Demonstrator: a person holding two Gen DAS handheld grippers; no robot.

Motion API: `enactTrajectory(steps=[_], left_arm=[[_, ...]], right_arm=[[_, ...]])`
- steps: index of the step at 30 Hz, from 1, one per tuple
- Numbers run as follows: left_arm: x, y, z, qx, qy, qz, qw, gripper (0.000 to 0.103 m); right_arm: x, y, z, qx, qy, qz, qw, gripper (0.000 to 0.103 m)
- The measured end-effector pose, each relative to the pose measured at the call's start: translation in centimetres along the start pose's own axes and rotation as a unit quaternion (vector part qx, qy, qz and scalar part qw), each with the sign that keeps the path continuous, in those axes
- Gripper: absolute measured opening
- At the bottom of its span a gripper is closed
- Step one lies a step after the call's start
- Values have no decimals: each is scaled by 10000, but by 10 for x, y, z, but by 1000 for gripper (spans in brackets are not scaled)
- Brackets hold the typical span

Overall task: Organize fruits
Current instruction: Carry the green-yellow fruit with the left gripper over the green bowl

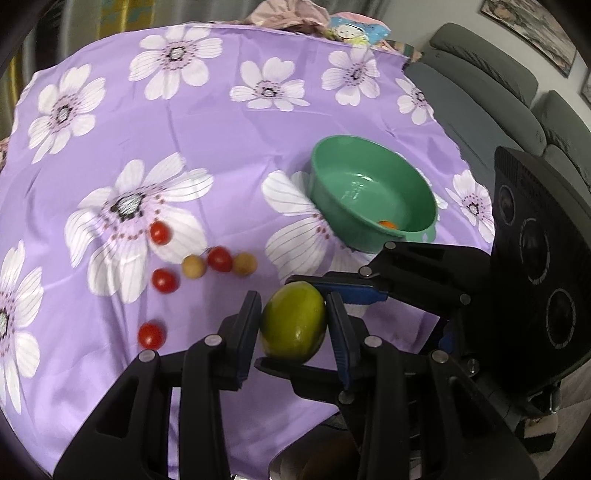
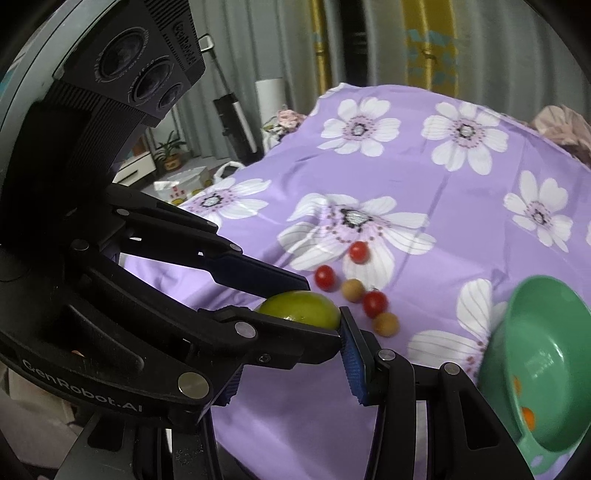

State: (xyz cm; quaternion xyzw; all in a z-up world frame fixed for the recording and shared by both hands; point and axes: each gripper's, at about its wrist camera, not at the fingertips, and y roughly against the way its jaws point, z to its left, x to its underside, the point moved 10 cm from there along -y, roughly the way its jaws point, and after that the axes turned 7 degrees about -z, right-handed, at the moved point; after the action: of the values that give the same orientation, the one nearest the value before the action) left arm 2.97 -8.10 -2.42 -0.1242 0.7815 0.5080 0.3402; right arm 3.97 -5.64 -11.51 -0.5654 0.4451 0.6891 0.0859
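A green oval fruit (image 1: 293,321) (image 2: 299,308) hangs just above the purple cloth near its front edge. My left gripper (image 1: 294,326) (image 2: 321,314) is shut on its sides. My right gripper (image 1: 284,321) (image 2: 295,321) comes in crosswise and is shut on its top and bottom. The green bowl (image 1: 325,184) (image 2: 546,369) stands behind and to the right, with a small orange fruit (image 1: 388,224) (image 2: 529,419) inside. Several cherry tomatoes (image 1: 165,280) (image 2: 325,276) and two tan round fruits (image 1: 194,266) (image 2: 352,290) lie loose on the cloth to the left of the bowl.
The purple flowered cloth (image 1: 221,147) (image 2: 461,221) covers the whole table. A grey sofa (image 1: 498,92) runs past its right edge. Crumpled fabric and a packet (image 1: 354,29) sit at the far edge. Boxes and a potted plant (image 2: 171,155) are on the floor beyond.
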Motion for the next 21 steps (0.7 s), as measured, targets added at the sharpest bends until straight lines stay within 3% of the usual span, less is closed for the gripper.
enactTrajectory(steps=[8, 14, 21], left_arm=[[-30, -31, -37, 413, -476, 38, 9980, 36], [-57, -58, -72, 848, -731, 32, 9937, 36], [-86, -91, -101, 1111, -995, 32, 9888, 36]], right_arm=[[2, 23, -45, 520, -321, -151, 9980, 48], [7, 48, -91, 1062, -566, -282, 9923, 48], [8, 64, -138, 1497, -788, -422, 9847, 48]])
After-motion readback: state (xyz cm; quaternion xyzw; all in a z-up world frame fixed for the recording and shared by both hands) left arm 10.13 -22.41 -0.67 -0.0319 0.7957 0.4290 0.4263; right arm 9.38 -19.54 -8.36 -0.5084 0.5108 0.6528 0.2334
